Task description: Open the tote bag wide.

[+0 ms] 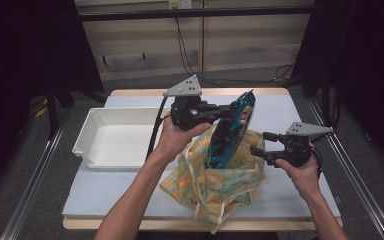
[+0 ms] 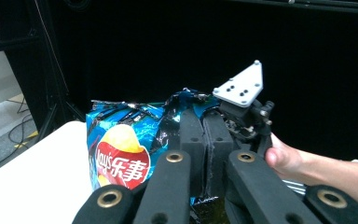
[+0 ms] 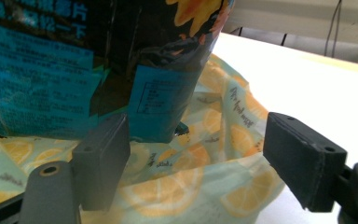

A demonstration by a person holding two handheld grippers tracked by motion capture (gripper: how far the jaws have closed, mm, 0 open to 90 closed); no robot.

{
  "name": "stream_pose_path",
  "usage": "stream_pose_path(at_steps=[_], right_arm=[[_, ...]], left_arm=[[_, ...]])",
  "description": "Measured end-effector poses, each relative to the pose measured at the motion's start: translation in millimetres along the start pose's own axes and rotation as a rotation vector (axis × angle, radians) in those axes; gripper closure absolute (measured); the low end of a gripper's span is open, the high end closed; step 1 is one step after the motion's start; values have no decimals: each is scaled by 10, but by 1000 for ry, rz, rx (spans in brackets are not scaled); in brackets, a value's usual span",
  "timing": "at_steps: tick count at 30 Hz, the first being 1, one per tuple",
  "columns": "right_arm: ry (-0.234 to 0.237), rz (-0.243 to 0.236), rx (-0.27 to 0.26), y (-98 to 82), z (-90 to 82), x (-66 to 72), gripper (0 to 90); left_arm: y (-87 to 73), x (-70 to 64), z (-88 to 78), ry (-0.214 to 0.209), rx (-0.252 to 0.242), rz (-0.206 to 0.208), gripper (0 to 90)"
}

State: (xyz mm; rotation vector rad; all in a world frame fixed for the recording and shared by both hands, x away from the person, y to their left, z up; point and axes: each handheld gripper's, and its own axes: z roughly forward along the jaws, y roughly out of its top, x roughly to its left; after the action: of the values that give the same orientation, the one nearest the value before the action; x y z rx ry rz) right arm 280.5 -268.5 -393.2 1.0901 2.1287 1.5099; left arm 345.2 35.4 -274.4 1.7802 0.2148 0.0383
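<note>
Left gripper (image 1: 225, 111) clamps the upright chip bag (image 1: 235, 131) above the tote (image 1: 215, 182); right gripper (image 1: 259, 144), jaws apart, waits beside it.

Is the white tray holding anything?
No, in the high view the white tray lies bare beside the chip bag.

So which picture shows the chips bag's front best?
The left gripper view: the chips bag faces it, with its logo readable. The high view shows the bag edge-on above the lemon-print bag; the right gripper view shows its back.
</note>
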Motion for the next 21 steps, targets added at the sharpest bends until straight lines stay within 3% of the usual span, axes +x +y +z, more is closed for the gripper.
stream_pose_path(at_steps=[4, 12, 21], right_arm=[[-2, -1, -7, 6, -40, 12, 213], [8, -6, 0, -18, -9, 26, 209], [6, -7, -15, 2, -59, 21, 209]], left_arm=[[72, 36, 2, 14, 3, -1, 891], [206, 83, 0, 15, -45, -12, 891], [359, 71, -70, 27, -68, 3, 891]])
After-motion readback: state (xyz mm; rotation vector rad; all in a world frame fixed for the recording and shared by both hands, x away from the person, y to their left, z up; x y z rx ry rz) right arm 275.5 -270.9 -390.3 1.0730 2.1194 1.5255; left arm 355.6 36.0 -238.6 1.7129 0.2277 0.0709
